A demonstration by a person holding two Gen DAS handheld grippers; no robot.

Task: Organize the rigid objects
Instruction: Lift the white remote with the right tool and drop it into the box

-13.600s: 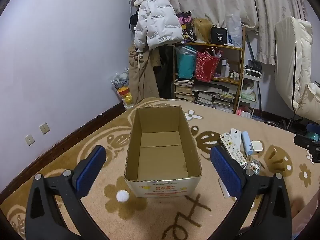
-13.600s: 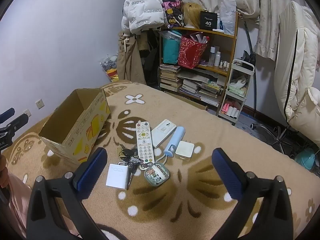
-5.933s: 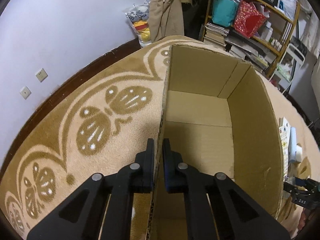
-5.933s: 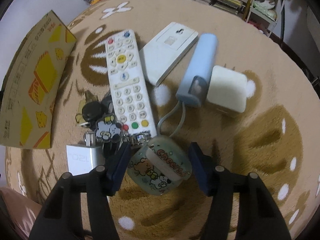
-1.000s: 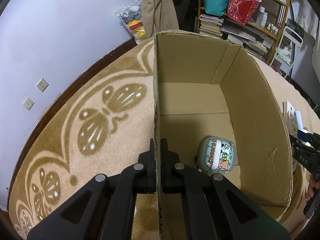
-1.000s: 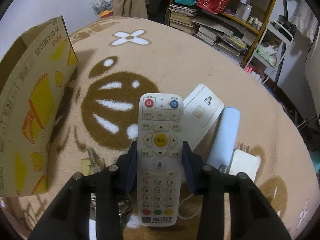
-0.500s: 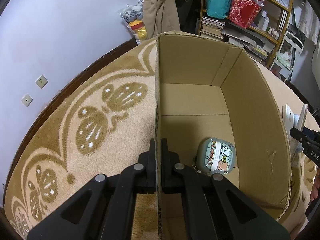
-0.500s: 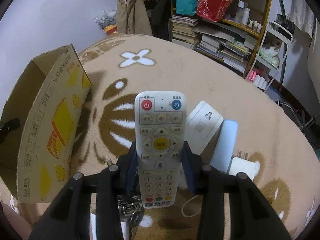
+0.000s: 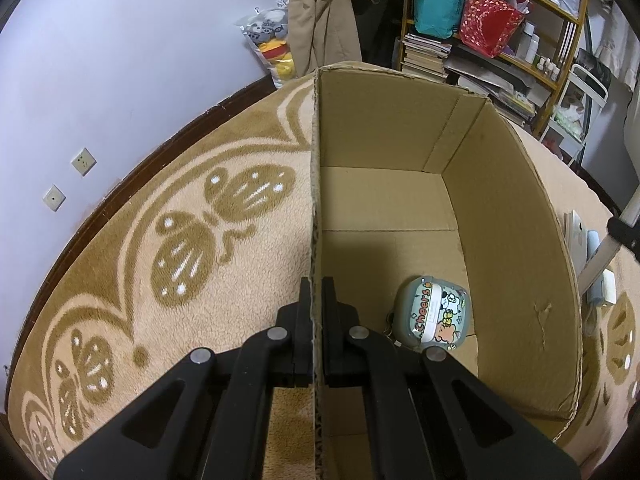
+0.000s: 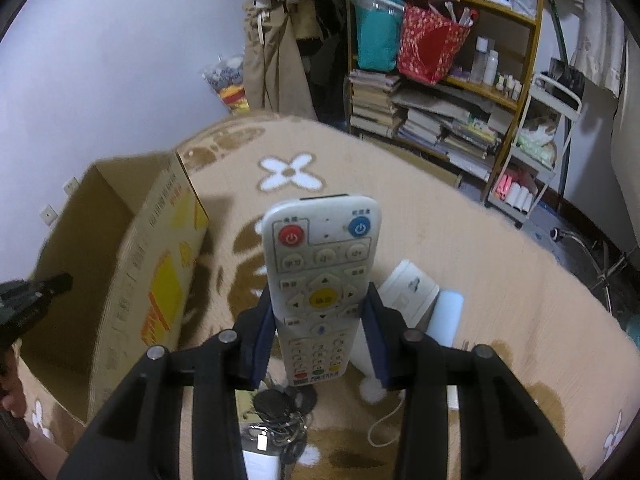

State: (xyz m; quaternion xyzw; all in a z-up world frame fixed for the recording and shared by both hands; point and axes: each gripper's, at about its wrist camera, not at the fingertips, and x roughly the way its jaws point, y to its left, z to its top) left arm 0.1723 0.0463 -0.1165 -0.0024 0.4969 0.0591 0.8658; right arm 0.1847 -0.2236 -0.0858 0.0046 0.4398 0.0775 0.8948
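Note:
My left gripper (image 9: pixel 317 300) is shut on the near left wall of the open cardboard box (image 9: pixel 516 216), one finger inside and one outside. On the box floor lies a round cartoon-printed case (image 9: pixel 434 312). My right gripper (image 10: pixel 322 314) is shut on a white remote control (image 10: pixel 322 276), held above the rug with its red and blue buttons pointing away. Under it on the rug lie a bunch of keys (image 10: pixel 280 412), a white flat device (image 10: pixel 408 290), a light-blue cylinder (image 10: pixel 446 316) and a white charger (image 10: pixel 260 460). The box (image 10: pixel 132 280) stands to the left in the right wrist view.
A tan patterned rug (image 9: pixel 192 248) covers the floor. A shelf of books and bags (image 10: pixel 432 80) stands at the back, with a small white trolley (image 10: pixel 536 152) beside it. A lilac wall with sockets (image 9: pixel 68 180) runs along the left. The right gripper's tip (image 9: pixel 622 236) shows beyond the box.
My right gripper has lifted the remote off the rug and tilted up, so the shelf and box now fill more of its view. The left gripper has kept still on the box wall.

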